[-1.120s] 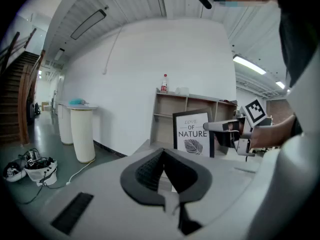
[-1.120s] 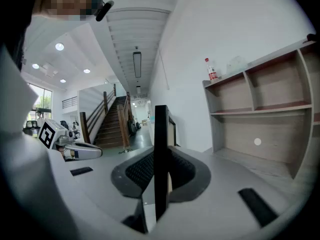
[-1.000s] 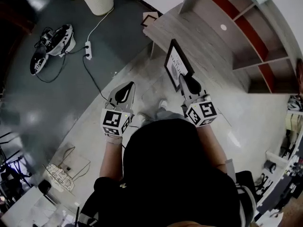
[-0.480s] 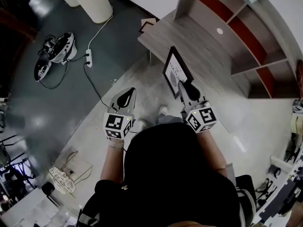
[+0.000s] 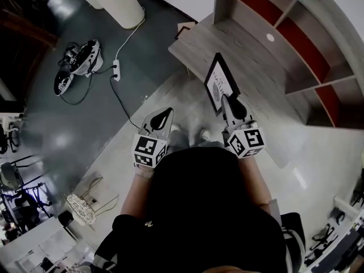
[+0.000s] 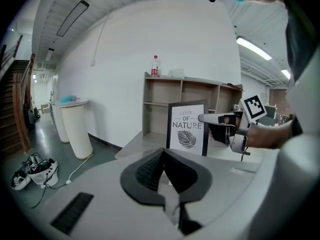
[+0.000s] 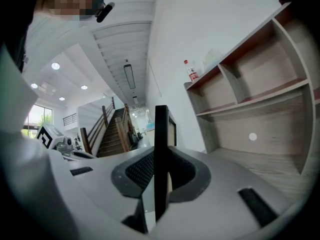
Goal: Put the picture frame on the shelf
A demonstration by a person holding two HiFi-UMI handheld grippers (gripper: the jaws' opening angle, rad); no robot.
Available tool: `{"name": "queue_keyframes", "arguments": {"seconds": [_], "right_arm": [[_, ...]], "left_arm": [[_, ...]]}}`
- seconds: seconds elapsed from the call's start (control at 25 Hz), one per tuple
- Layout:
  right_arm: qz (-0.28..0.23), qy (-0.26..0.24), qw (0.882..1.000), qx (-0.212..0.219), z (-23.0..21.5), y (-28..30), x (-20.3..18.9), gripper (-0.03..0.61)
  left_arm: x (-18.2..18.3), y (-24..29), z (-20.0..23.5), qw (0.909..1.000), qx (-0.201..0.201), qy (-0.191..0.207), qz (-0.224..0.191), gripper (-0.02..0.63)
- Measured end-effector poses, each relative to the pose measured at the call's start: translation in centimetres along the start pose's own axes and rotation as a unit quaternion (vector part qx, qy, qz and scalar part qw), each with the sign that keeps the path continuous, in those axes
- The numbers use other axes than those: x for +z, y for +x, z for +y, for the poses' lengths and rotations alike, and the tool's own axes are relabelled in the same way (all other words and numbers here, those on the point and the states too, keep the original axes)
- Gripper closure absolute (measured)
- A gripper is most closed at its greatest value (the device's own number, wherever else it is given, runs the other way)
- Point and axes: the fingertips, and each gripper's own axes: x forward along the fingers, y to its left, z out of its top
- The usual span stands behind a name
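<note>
My right gripper (image 5: 227,101) pinches the picture frame (image 5: 219,83) upright, apparently over the front edge of the shelf (image 5: 256,56), ready to stand; my left gripper (image 5: 163,114) is closed and empty.

The shelf (image 5: 286,17) stands at your one o'clock, the picture frame (image 5: 220,87) upright before it in your right gripper (image 5: 228,99). Your left gripper (image 5: 164,112) is at eleven, a power strip (image 5: 116,70) on the floor (image 5: 85,118) beyond.

1. your right gripper view meets the picture frame (image 7: 161,149) edge-on, so its print is hidden there.
2. the shelf (image 5: 301,44) runs off the head view's right edge.
3. the bottle (image 6: 155,66) atop the shelf is too small to read.
4. the tangled gear (image 5: 79,61) at the head view's left is too small to name.
</note>
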Motion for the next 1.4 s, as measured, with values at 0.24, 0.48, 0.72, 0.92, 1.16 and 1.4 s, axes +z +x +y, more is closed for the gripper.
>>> {"name": "queue_keyframes", "arguments": {"seconds": [0.24, 0.48, 0.72, 0.92, 1.16, 1.4], "right_arm": [[0.006, 0.004, 1.000, -0.021, -1.3, 1.7, -0.2, 0.528], [0.019, -0.006, 0.999, -0.044, -2.6, 5.5, -0.1, 0.528], [0.035, -0.022, 0.998, -0.052, -2.6, 13.5, 0.8, 0.528], [0.039, -0.030, 0.997, -0.055, -1.7, 20.8, 1.5, 0.528], [0.040, -0.023, 0.997, -0.064, -0.6, 28.2, 1.8, 0.528], [0.046, -0.024, 0.996, -0.078, -0.8, 32.1, 1.4, 0.528]], "left_arm": [[0.8, 2.3, 1.7, 0.9998, -0.019, 0.004, 0.002, 0.606], [1.9, 5.6, 5.7, 0.9994, -0.035, -0.006, -0.003, 0.606], [3.4, 8.5, 12.8, 0.9986, -0.048, -0.020, -0.007, 0.606], [5.3, 10.3, 19.9, 0.9985, -0.049, -0.021, -0.013, 0.606], [6.6, 11.6, 26.8, 0.9981, -0.057, -0.020, -0.014, 0.606], [6.6, 12.8, 31.1, 0.9979, -0.063, -0.017, -0.002, 0.606]]}}
